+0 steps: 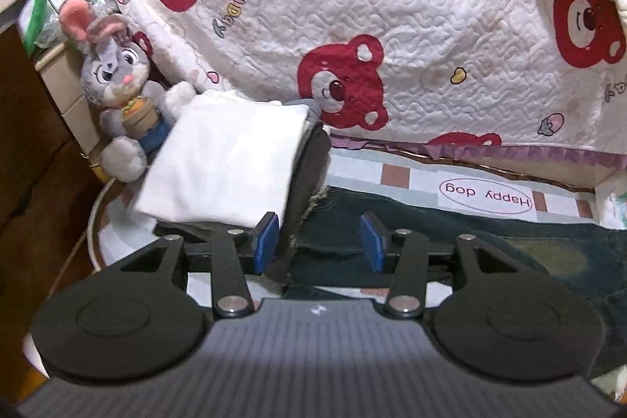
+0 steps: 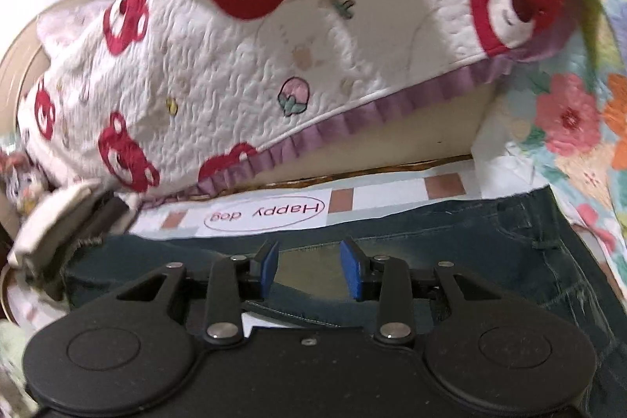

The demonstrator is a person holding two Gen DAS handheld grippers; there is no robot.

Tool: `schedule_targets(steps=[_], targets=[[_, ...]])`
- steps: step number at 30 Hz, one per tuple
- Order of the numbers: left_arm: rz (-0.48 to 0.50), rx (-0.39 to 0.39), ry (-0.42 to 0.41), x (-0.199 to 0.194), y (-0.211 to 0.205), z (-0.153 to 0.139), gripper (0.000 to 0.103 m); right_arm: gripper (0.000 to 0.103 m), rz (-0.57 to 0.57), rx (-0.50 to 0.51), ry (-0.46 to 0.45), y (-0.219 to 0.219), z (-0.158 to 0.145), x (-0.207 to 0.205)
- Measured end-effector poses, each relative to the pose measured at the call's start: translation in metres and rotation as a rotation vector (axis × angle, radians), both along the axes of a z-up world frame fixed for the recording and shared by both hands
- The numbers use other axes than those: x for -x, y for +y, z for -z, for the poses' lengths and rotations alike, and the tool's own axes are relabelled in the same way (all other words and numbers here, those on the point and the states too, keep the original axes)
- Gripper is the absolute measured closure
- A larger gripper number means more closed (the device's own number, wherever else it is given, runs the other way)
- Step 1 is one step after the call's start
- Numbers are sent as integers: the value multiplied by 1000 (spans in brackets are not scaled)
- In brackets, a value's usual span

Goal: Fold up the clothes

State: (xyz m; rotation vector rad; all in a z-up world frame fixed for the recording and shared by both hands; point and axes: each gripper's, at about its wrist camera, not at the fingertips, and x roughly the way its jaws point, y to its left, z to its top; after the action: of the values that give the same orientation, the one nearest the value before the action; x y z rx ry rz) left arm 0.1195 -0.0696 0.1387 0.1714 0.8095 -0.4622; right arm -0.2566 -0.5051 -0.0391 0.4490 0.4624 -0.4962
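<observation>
Over dark jeans (image 1: 450, 245), left gripper (image 1: 319, 241) – fingers apart, empty, folded white garment (image 1: 227, 159) beside

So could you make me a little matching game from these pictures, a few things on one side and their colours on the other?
Things:
1. folded cloth
2. jeans
3. plush rabbit
4. bears on the quilt

Colours:
A. red
B. grey
C. white
D. dark blue

Pairs: 1-C, 2-D, 3-B, 4-A
</observation>
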Motion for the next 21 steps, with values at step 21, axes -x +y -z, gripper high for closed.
schedule_targets(steps=[21], targets=[[-268,192,186,-94,-39,287,59,58,-465,417,275,91,104,-160]])
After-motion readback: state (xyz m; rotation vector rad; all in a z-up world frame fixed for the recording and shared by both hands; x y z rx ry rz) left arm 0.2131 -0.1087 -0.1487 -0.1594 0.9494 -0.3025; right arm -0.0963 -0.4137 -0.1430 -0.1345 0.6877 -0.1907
